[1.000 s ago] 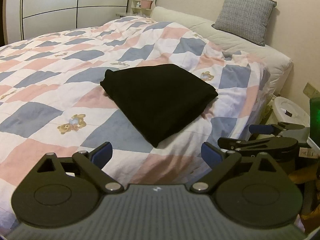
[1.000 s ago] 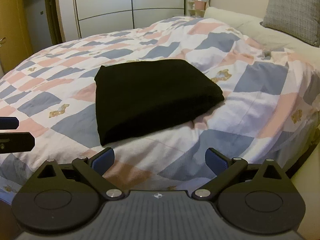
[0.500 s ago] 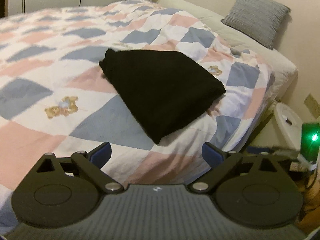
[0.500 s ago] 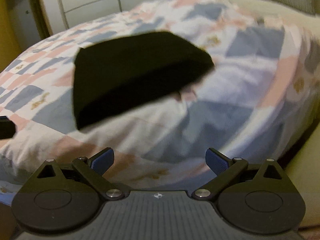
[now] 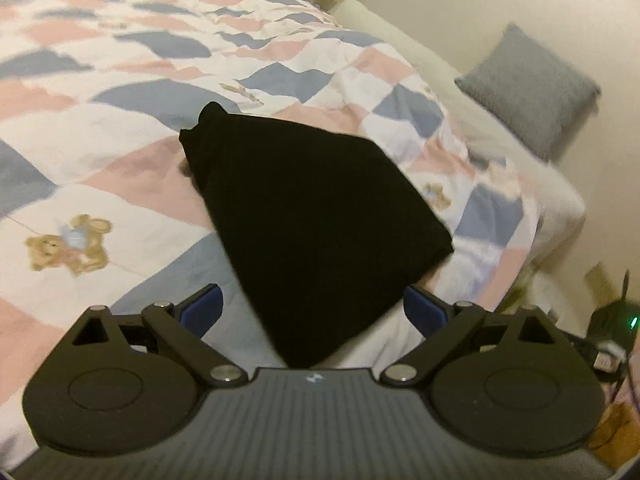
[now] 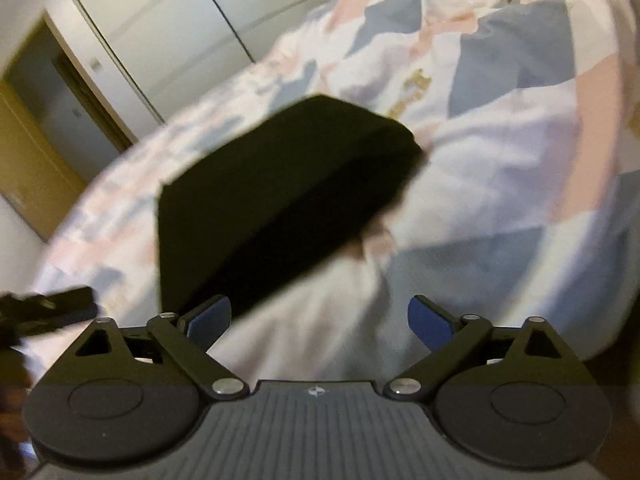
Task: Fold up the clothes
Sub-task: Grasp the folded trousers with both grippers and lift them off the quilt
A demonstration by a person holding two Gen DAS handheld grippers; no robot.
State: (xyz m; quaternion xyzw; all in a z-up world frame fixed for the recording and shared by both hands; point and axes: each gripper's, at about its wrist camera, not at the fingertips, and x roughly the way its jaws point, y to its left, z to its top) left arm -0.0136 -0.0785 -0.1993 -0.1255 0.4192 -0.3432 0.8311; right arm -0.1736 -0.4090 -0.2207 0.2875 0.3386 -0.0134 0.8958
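Lying folded near the bed (image 5: 120,152) edge, the black garment (image 5: 312,216) could unravel if either wide-jawed, empty gripper snags a layer.

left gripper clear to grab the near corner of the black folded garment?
Probably yes. The left gripper is open, its fingers either side of the garment corner, nothing lying between them on the quilt. Contact can't be judged.

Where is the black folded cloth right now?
The black folded cloth lies on the patchwork quilt near the bed's edge, its near corner between the open left gripper's blue fingertips. The grey cushion sits beyond it to the right.
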